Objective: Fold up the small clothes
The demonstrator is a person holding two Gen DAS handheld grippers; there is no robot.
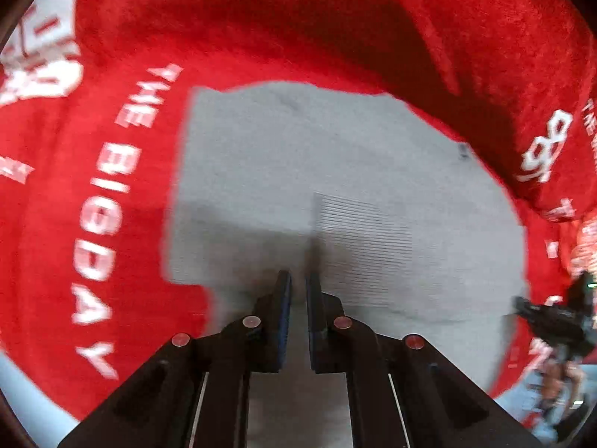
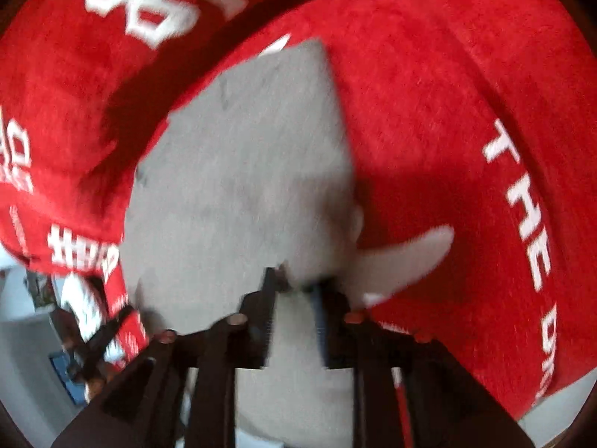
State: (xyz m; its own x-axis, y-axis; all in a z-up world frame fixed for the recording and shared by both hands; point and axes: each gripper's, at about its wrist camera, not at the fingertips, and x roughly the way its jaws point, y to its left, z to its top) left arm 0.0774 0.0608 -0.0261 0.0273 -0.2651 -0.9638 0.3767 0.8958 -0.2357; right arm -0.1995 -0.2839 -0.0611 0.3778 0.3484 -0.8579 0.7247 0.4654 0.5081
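Red printed cloth [image 1: 261,30] is spread beneath a grey garment [image 1: 335,171], which is pinched by the left gripper [image 1: 298,280] and right gripper [image 2: 294,280].

White capitals "THE BIG DAY" ran along the red cloth [image 1: 123,194] in the left wrist view — blurred but legible. Near the right edge, white digits resembling "88", uncertain. In the right wrist view, "THE" read clearly on the same red cloth [image 2: 429,130] — following letters too smeared. Large white characters at top and lower left: unreadable.
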